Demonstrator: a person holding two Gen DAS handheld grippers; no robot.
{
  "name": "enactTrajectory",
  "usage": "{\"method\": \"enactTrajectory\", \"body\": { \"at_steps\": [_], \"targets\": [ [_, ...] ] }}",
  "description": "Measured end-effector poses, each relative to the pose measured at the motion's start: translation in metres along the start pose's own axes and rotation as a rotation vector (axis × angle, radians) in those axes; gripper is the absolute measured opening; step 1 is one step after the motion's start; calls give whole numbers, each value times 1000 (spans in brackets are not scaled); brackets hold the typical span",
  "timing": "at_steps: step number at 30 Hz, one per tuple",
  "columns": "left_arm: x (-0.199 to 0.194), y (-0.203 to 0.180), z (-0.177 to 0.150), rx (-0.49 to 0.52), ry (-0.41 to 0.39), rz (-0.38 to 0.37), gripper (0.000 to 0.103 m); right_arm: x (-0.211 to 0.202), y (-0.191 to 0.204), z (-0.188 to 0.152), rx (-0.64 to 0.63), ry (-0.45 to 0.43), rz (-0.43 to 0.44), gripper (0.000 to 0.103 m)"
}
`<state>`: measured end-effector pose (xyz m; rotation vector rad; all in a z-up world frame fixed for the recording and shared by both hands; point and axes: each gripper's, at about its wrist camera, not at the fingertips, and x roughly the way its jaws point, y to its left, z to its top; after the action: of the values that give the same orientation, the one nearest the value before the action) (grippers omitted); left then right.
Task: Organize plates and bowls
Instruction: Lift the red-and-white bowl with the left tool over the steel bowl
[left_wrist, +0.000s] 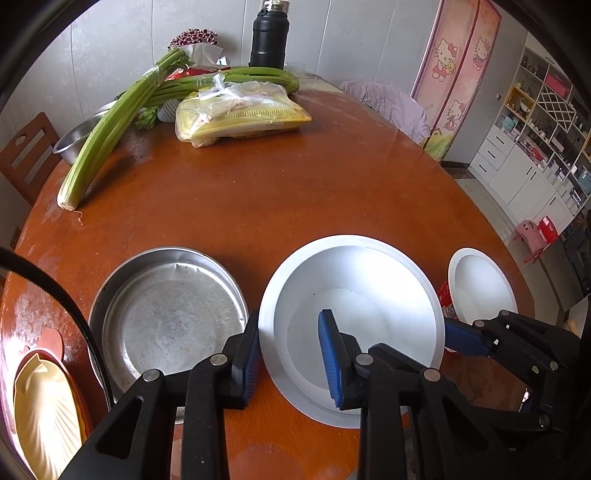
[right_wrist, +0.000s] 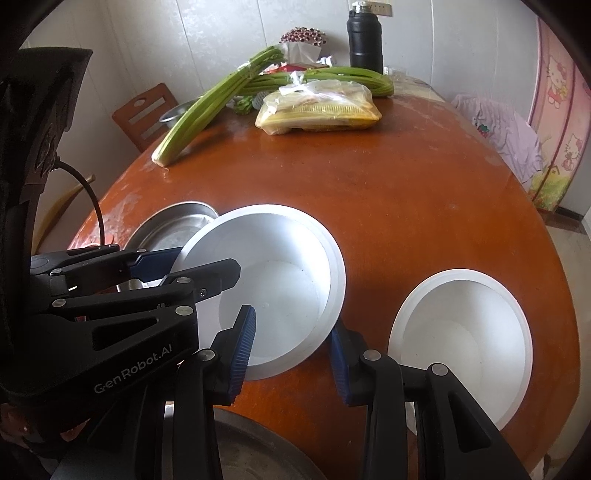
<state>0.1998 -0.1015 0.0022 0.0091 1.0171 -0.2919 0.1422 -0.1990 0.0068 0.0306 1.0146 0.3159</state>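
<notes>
**Bench inventory: bowls, plate and tongs**

Large white round bowl (left_wrist: 351, 325): upright on the round reddish-brown wooden bench (left_wrist: 277, 192), near its front edge. Both tongs straddle its rim, jaws wide, pads apart from the wall.

Left tongs (left_wrist: 291, 354): one blue-padded finger outside the bowl's left rim, the other inside the bowl. Nothing gripped.

Right tongs (right_wrist: 291, 354): one finger inside the near rim, the other outside, between the two white bowls. Nothing gripped.

Shallow round stainless-steel plate (left_wrist: 170, 317): flat on the bench, just beside the large bowl on its left.

Smaller white round bowl (right_wrist: 461, 347): upright on the bench to the right of the large one, apart from it.

Far side of bench: long green celery bunches (left_wrist: 110, 125), clear plastic bag of yellow food (left_wrist: 240, 114), black cylindrical flask (left_wrist: 269, 37), steel basin (left_wrist: 74, 136) under the celery.

Beyond: wooden chair (left_wrist: 26, 155), pink cartoon-cat wardrobe (left_wrist: 454, 70).
</notes>
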Motion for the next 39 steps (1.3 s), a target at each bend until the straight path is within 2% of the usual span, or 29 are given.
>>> {"method": "enactTrajectory", "body": {
  "at_steps": [24, 33, 39],
  "targets": [
    [-46, -15, -14, 20, -81, 9, 30, -42, 15, -15, -24, -74, -1, 40],
    [-67, -26, -26, 37, -116, 16, 30, -67, 19, -30, -36, -116, -6, 40],
    [-74, -33, -37, 48, -119, 22, 30, -76, 19, -43, -33, -110, 5, 40]
  ]
}}
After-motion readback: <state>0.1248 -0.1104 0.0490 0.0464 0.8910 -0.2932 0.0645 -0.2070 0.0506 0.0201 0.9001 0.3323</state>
